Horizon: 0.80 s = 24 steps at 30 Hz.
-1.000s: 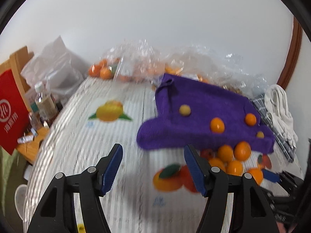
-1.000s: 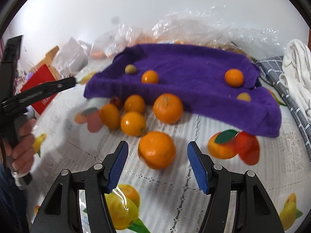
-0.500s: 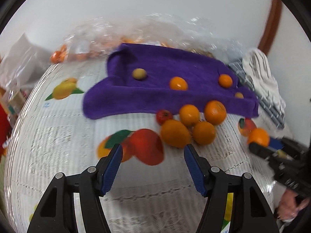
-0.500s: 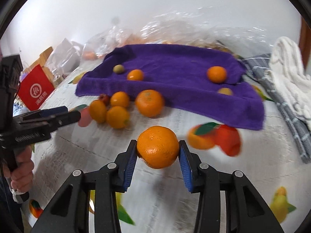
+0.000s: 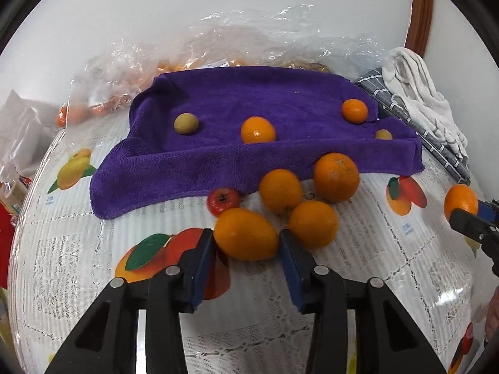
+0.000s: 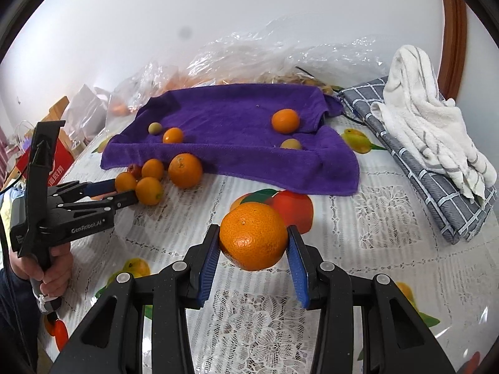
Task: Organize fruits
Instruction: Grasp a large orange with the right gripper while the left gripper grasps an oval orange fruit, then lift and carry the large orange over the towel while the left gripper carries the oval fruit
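**Entry: fruit sorting, risk notes**

- **Right tongs**: clenched on a large orange, both blue pads against its sides, fruit clear of the surface. Risk: the grip sits at the pad tips on a round, waxy skin; a jolt or tilt may squirt the orange forward, and it would likely roll across the plastic-covered cloth.
- **Left tongs**: jaws closing around an oval orange fruit that lies on the surface. The left pad appears to touch the skin; the right pad looks to stand just off it, so the grasp is judged not yet made. Risk: uneven contact may push the fruit sideways rather than hold it.
- **Neighbours of the oval fruit**: a round orange just beside the right pad, two more oranges behind, and a small red apple-like fruit close behind. Risk: the right finger may catch the round orange and set the cluster rolling; none is restrained.
- **Purple towel**: carries two small oranges and two yellowish fruits. Its front edge is rumpled and raised; fruit set near that edge may roll off.
- **Two tongs, one surface**: well apart now; crossing paths toward the towel could cause a knock.
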Motion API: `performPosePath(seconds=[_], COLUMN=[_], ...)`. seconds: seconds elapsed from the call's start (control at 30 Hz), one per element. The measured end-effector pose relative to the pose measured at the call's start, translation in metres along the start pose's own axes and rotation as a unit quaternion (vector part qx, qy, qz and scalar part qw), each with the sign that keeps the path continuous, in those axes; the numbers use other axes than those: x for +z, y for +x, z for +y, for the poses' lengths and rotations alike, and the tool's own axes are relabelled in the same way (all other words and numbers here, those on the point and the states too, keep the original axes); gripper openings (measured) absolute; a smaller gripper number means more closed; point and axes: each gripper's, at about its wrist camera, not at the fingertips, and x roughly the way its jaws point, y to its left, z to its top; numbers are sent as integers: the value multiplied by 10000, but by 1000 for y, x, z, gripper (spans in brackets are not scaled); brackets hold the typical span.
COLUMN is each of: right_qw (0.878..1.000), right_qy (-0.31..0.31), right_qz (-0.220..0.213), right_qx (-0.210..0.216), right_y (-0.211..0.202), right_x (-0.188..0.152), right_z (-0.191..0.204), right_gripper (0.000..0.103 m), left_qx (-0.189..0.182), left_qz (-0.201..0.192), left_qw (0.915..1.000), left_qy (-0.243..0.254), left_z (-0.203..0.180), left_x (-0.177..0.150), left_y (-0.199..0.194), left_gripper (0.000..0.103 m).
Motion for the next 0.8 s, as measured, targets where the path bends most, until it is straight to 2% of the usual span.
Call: performPosePath(seconds=[0.1,0.4,0.63,0.8], right_qw=[10000,9999,9997,9994], right_qy=[19,3,84,176], right_qz=[-2,-89,-208,-276], right_qx=[45,100,125,113], right_y=[0,-5,-11,-12], right_x=[2,17,37,49], right_z=[0,7,5,1], right_gripper=[42,42,42,42], left_qx=[34,-195,-103,-38], left_qz=[-59,-382,-593,-625], left_qw=[9999,9972,9952,9945], left_qy=[-94,-610,-770,-839], left_z=[2,22,34,38], left_x=[1,8,26,31], left_y=[-5,-49,-73,-74], left_gripper=[40,40,40,40])
